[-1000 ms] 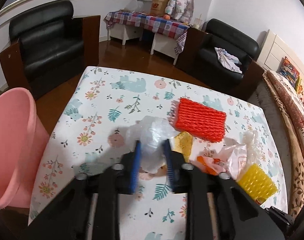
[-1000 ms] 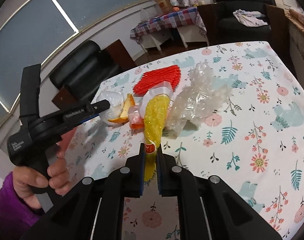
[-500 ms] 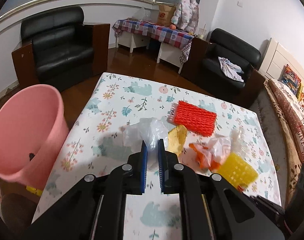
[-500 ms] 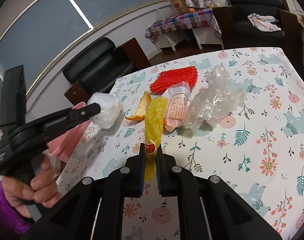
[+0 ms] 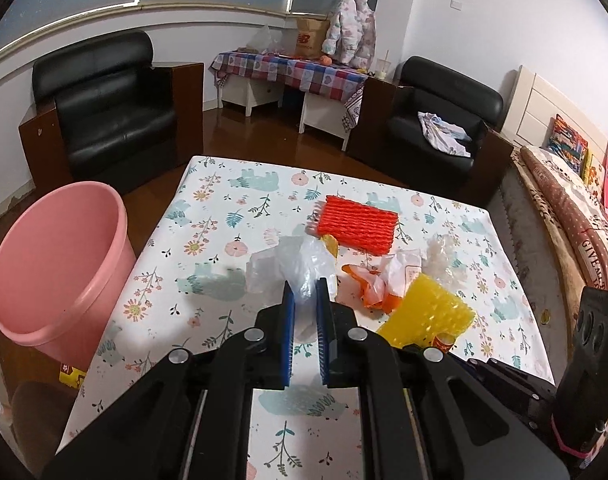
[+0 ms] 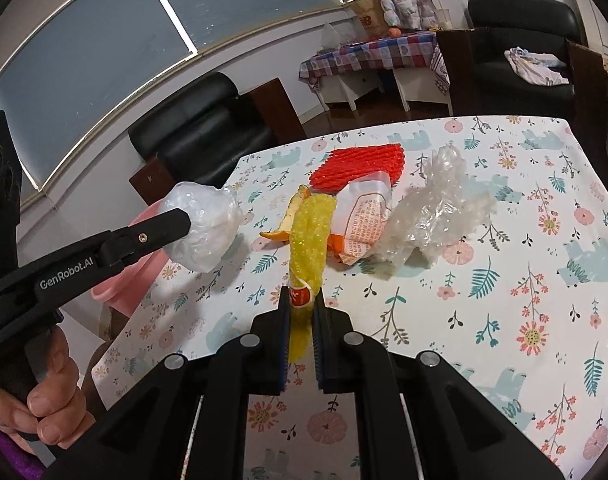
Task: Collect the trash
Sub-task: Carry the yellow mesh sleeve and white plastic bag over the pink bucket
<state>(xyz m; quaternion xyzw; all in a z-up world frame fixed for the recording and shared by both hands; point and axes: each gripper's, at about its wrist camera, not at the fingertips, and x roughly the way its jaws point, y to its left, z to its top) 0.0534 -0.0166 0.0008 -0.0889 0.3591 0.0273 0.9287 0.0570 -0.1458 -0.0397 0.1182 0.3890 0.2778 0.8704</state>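
My left gripper point(image 5: 303, 294) is shut on a crumpled clear plastic bag point(image 5: 294, 266), held off the flowered tablecloth point(image 5: 208, 272); the right wrist view shows the same bag point(image 6: 202, 226) bunched at the end of that gripper's fingers point(image 6: 160, 232). My right gripper point(image 6: 302, 294) is shut on a yellow foam fruit net point(image 6: 310, 236), whose far end rests on the table. The net point(image 5: 428, 314) also shows at lower right in the left wrist view. A pink bucket point(image 5: 56, 256) stands on the floor beside the table's left edge.
On the cloth lie a red foam net point(image 5: 358, 224), an orange peel point(image 6: 290, 220), a printed wrapper point(image 6: 362, 222) and crumpled clear film point(image 6: 436, 208). Black armchairs point(image 5: 112, 108) and a checked side table point(image 5: 292, 70) stand behind. A hand point(image 6: 44, 392) grips the left handle.
The left gripper closed on the plastic bag, lifted it off the cloth and drew back toward the bucket side. The right gripper stayed on the yellow net.
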